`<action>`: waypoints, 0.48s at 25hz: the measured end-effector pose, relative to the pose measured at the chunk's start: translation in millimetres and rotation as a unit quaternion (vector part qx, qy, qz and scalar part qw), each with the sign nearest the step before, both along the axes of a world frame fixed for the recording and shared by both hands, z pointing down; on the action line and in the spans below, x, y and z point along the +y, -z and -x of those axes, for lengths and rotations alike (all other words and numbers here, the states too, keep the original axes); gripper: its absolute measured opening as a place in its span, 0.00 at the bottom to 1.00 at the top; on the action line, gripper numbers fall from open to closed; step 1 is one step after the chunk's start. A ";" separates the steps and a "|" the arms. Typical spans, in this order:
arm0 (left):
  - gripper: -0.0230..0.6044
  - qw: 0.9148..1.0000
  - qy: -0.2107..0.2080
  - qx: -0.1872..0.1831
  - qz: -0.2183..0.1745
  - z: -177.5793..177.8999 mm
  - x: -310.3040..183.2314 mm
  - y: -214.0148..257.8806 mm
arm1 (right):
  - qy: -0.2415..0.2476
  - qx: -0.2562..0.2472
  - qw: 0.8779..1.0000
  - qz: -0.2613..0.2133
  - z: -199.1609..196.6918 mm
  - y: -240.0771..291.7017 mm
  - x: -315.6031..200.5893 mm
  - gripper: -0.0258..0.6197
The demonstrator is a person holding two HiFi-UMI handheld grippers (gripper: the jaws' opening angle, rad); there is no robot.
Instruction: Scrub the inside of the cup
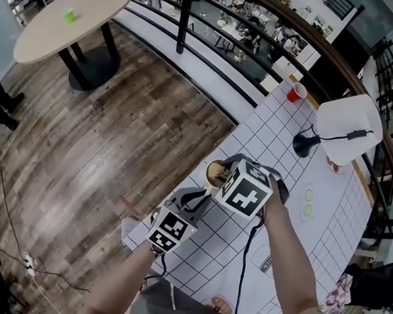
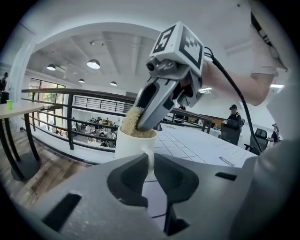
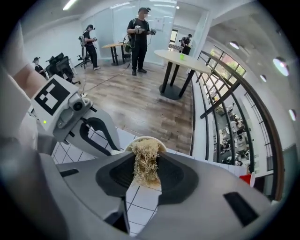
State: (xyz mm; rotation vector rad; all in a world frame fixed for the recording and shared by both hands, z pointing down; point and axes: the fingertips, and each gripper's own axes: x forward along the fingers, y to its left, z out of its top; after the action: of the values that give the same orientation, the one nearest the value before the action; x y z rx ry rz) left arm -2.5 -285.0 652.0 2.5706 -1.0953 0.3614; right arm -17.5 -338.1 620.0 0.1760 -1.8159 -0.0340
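A white cup (image 1: 215,173) stands near the left edge of the gridded white table (image 1: 293,212). My left gripper (image 2: 151,168) is shut on the cup's handle (image 2: 150,157); the cup body (image 2: 129,143) sits just beyond the jaws. My right gripper (image 3: 144,176) points steeply down over the cup and is shut on a tan fibrous scrubber (image 3: 144,161). The scrubber (image 2: 131,121) pokes into the cup's mouth, above the rim (image 3: 145,139). In the head view both marker cubes meet at the cup, and the right gripper (image 1: 225,178) hides much of it.
A red cup (image 1: 296,93), a white lamp shade (image 1: 347,129) and its black base (image 1: 305,145) stand further along the table. A dark railing (image 1: 210,47) runs beside the table. On the wood floor stands a round table (image 1: 72,19). People (image 3: 139,33) stand far off.
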 end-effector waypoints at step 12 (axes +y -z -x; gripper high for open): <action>0.12 1.000 -0.008 -0.003 0.009 2.9 -0.1 -0.4 | -0.048 0.001 0.995 0.083 -1.5 -32.6 2.9 0.22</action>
State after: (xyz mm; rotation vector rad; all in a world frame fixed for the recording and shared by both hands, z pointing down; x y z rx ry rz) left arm -5.4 -285.1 652.4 2.5658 -1.0695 0.3803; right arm -16.0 -335.2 652.6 0.1446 -1.7975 0.1853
